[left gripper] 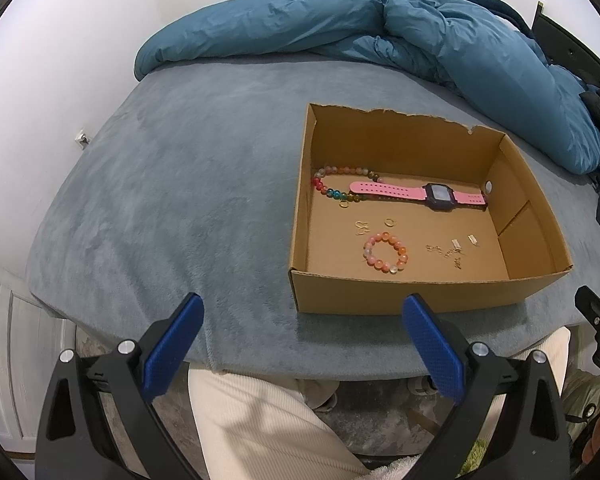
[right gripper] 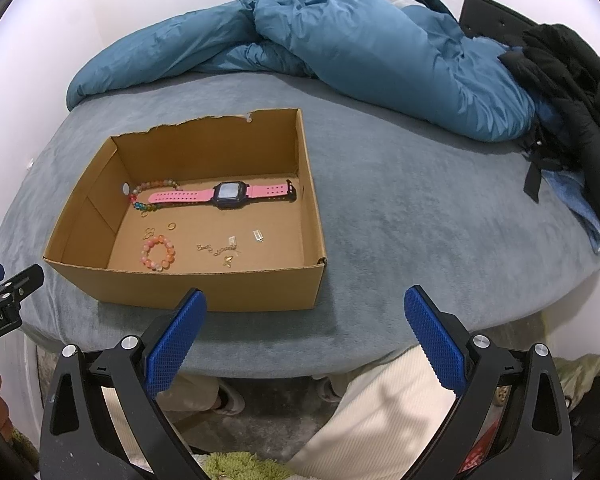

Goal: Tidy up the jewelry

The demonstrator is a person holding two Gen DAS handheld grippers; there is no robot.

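Observation:
An open cardboard box (left gripper: 420, 298) (right gripper: 204, 290) sits on a grey-blue bed. Inside lie a pink watch (left gripper: 420, 193) (right gripper: 228, 193), a multicoloured bead necklace (left gripper: 332, 188) (right gripper: 148, 200), an orange bead bracelet (left gripper: 385, 252) (right gripper: 158, 255), small gold rings (left gripper: 389, 222) (right gripper: 172, 225) and a thin gold chain (left gripper: 446, 250) (right gripper: 216, 249). My left gripper (left gripper: 302, 308) is open and empty, hovering in front of the box's near left corner. My right gripper (right gripper: 305, 302) is open and empty too, just before the box's near right corner.
A rumpled teal duvet (left gripper: 340, 20) (right gripper: 360, 52) lies along the far side of the bed. Dark clothing (right gripper: 572, 92) is heaped at the far right. A person's legs in cream trousers (left gripper: 260, 424) (right gripper: 380, 408) are below the bed edge.

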